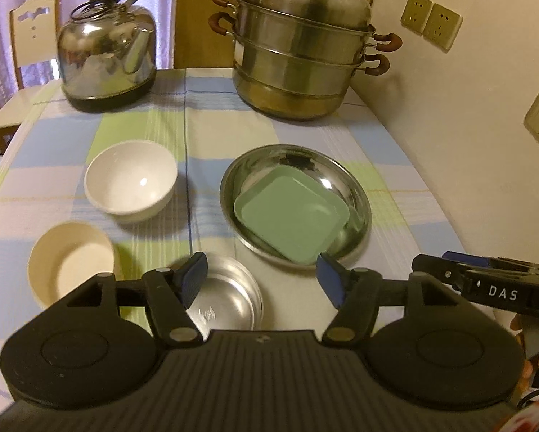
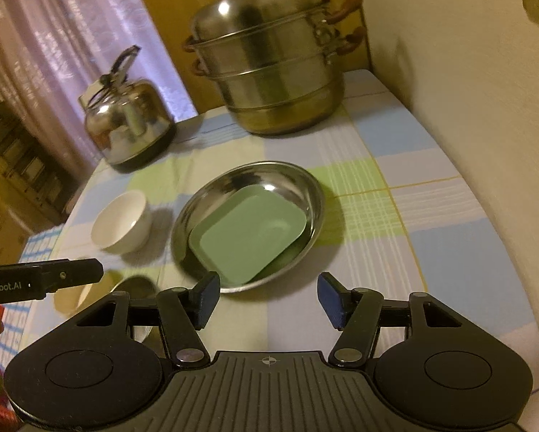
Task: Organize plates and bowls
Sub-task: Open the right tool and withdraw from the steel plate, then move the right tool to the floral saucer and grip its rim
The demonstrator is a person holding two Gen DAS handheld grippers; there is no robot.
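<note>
While the green square plate (image 1: 292, 214) lies tilted inside the round steel dish (image 1: 355, 194) at the middle of the checked tablecloth (image 1: 406, 165), both of your grippers hang above the near edge with nothing between their fingers. From the dish, the white bowl (image 1: 130, 181) sits at nine o'clock, apart from it. The cream bowl (image 1: 71, 264) stands at about eight o'clock, nearer you, and the small steel bowl (image 1: 229, 295) at about seven o'clock, just beside the dish's near rim. Your left gripper (image 1: 261, 280) holds its jaws apart over the small steel bowl and touches nothing. Your right gripper (image 2: 268, 297) has its jaws apart as well, over bare cloth just short of the dish. Farther out, the kettle (image 1: 107, 57) stands at eleven o'clock and the stacked steamer pot (image 1: 301, 50) at twelve, both at the far edge by the wall.
</note>
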